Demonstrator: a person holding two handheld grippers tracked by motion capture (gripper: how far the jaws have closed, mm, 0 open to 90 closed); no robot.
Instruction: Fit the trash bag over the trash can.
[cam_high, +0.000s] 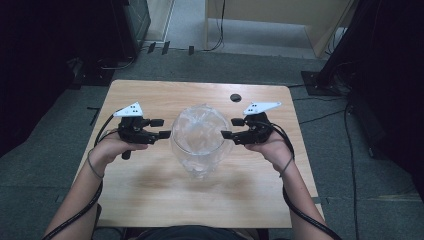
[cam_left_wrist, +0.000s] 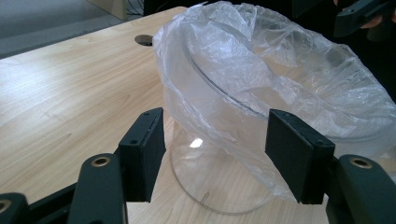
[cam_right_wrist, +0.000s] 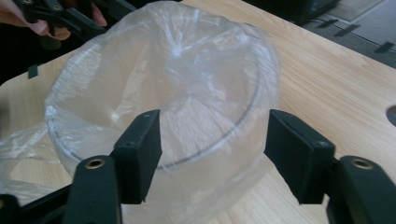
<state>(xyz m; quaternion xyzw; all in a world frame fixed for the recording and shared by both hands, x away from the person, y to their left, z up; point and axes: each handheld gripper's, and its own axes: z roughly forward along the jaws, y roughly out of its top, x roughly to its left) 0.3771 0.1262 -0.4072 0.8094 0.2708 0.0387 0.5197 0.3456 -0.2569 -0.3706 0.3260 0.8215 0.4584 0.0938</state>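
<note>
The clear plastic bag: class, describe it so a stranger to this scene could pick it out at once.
Start at the light wooden table and find the clear round glass container at its middle, between the two black hand-held grippers. The thin, crinkled clear plastic bag lines that container and folds out over its rim. Nothing else on the table is soft and wrinkled.

overhead forward-down, claw cameras close, facing

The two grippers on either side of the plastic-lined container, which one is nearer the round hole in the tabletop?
The right gripper. The hole lies at the far edge, right of the container, just beyond it; the left gripper is across the container.
</note>
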